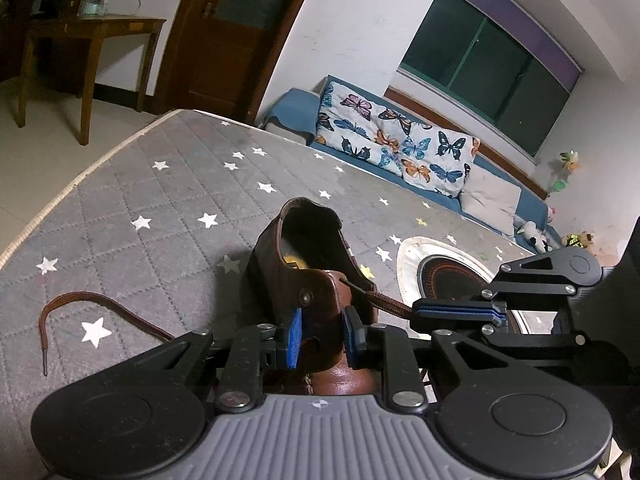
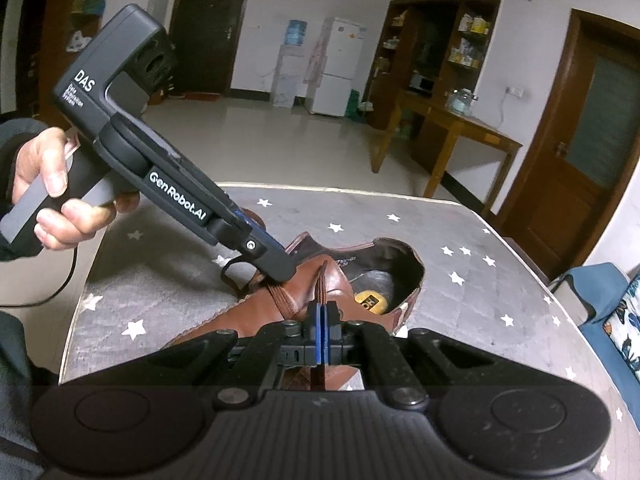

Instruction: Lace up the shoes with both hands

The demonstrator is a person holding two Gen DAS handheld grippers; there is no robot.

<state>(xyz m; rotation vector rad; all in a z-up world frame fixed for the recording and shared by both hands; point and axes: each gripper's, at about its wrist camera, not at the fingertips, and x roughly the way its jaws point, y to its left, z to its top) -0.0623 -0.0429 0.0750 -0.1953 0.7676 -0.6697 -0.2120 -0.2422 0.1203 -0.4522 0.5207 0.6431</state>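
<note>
A brown leather lace-up shoe [image 1: 316, 264] lies near the middle of a grey quilted mattress with white stars [image 1: 160, 200], its open collar pointing away from the left camera. The left gripper [image 1: 320, 334] has its jaws partly open and set on either side of the shoe's eyelet flap, the blue pads [image 1: 294, 338] touching or nearly touching the leather; whether they truly pinch it cannot be told. The right gripper [image 2: 321, 320] has its jaws pressed together on the braided brown shoelace [image 2: 320, 280] just where it leaves the upper eyelet. The lace's other end [image 1: 80, 312] lies loose on the mattress to the left, curling to its tip. Bare mattress lies open all round the shoe; the corded edge [image 1: 60, 192] runs well off to the left. A round dark plate-like object [image 1: 452, 280] beside the shoe is partly hidden behind the right gripper. The shoe's toe is cut off beneath both gripper bodies. A person's hand [image 2: 44, 192] grips the left gripper's handle.
</note>
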